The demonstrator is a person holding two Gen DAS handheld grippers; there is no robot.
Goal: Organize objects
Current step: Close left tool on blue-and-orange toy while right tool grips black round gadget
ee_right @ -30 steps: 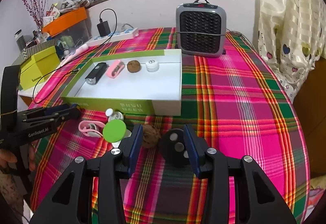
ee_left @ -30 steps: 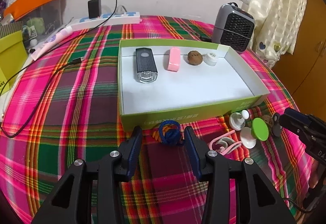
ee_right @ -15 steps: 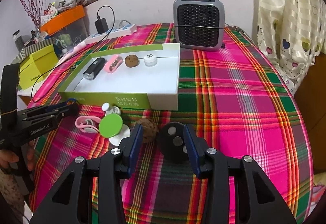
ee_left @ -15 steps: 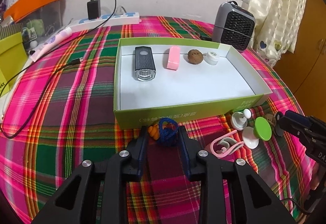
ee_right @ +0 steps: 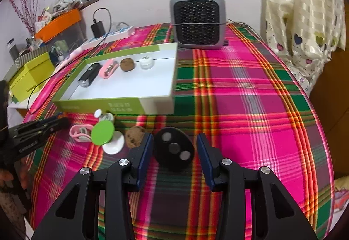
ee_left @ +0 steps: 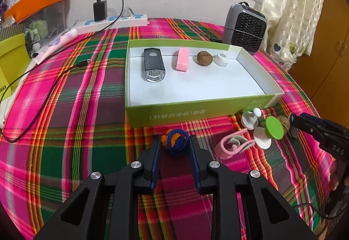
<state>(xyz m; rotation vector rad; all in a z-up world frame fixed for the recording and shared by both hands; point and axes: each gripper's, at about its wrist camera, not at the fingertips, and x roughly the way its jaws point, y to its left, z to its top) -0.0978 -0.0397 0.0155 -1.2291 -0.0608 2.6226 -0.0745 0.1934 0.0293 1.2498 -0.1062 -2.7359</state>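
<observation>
The cord bundle lies between the pads of the left gripper, which pinches it, just before the box's near wall.

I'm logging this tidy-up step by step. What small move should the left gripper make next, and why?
Probably finish closing the left gripper on the blue cord bundle, then lift. The bundle lies on the cloth between the two fingers, just in front of the green box, whose white floor has free space for it.
</observation>
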